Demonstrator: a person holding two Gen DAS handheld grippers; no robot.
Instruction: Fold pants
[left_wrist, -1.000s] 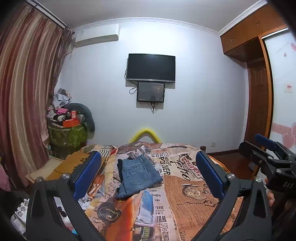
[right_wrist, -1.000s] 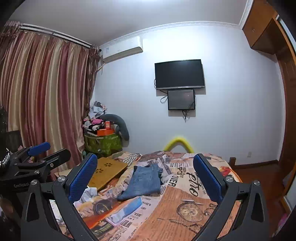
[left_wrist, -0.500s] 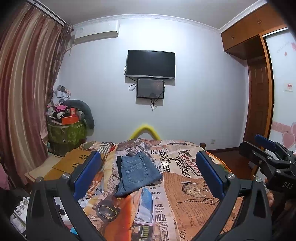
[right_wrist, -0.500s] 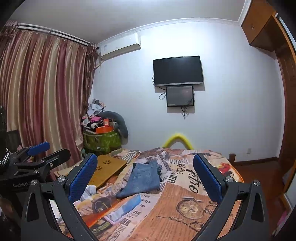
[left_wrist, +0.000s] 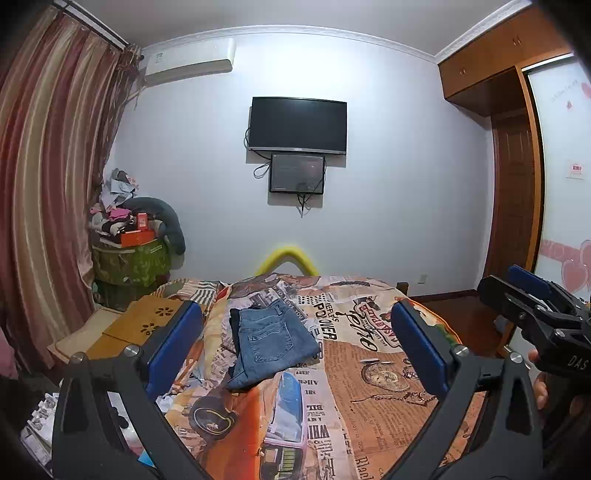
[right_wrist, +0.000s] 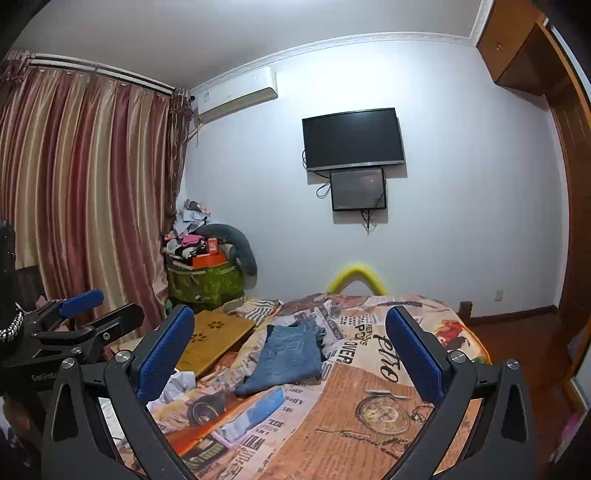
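Both tools hang wide open and empty, the left gripper (left_wrist: 295, 354) and the right gripper (right_wrist: 291, 358) well short of the jeans (left_wrist: 275, 341), which lie bundled on the far left of the bedspread (left_wrist: 369, 369). Denim looks heavy, floppy, not slippery; best pinched at waistband or hem edge.

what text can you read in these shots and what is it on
"POWER" on the printed bedspread, beside the folded jeans.
"DAS" on the right tool body, cut off by the frame edge.
"Gen" and blurred letters after it on the left tool body.
Script lettering and newsprint on the bedspread: too distorted to read.
Wall sign: too small.
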